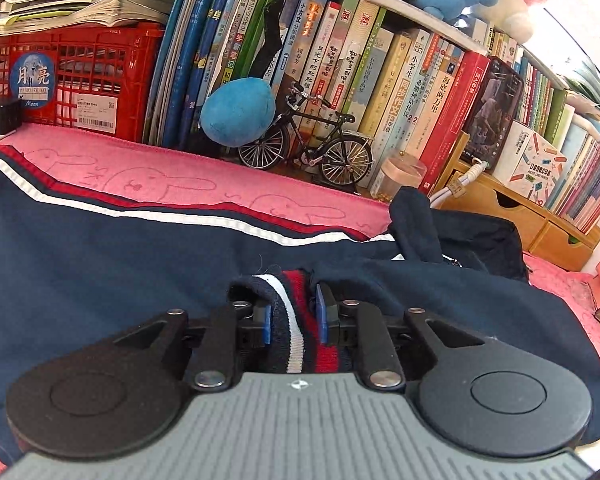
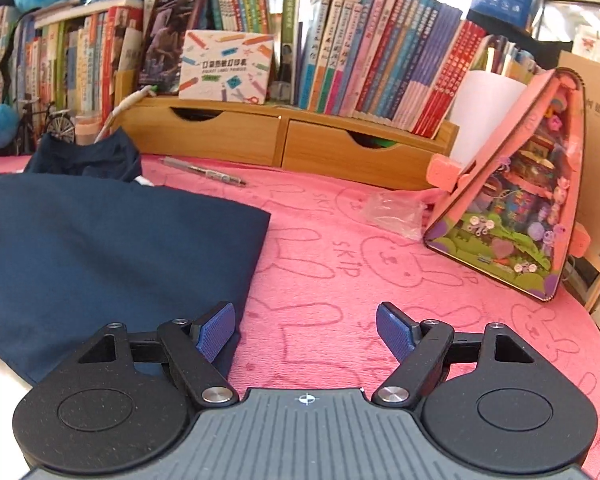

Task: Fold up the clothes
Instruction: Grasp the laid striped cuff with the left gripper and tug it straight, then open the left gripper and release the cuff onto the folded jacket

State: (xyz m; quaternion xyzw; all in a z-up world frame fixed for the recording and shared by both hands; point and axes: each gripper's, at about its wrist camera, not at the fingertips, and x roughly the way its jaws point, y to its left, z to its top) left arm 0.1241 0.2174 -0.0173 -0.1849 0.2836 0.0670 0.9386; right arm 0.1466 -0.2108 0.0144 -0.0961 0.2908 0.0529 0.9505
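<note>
A navy garment (image 1: 100, 272) with a red and white stripe lies spread on a pink towel (image 1: 160, 168). My left gripper (image 1: 294, 312) is shut on the garment's striped ribbed cuff (image 1: 296, 320), which bunches between the blue pads. A dark fold of the garment (image 1: 416, 224) stands up behind. In the right wrist view the same navy garment (image 2: 100, 248) lies flat at the left, its edge under my left finger. My right gripper (image 2: 306, 332) is open above the pink towel (image 2: 340, 272), with nothing between its fingers.
Books (image 1: 360, 60), a red crate (image 1: 72, 76), a blue plush (image 1: 238, 110) and a model bicycle (image 1: 306, 144) line the back. A wooden drawer unit (image 2: 284, 140), a pen (image 2: 204, 171), a plastic wrapper (image 2: 396, 210) and a pink triangular toy box (image 2: 520, 208) stand near the right gripper.
</note>
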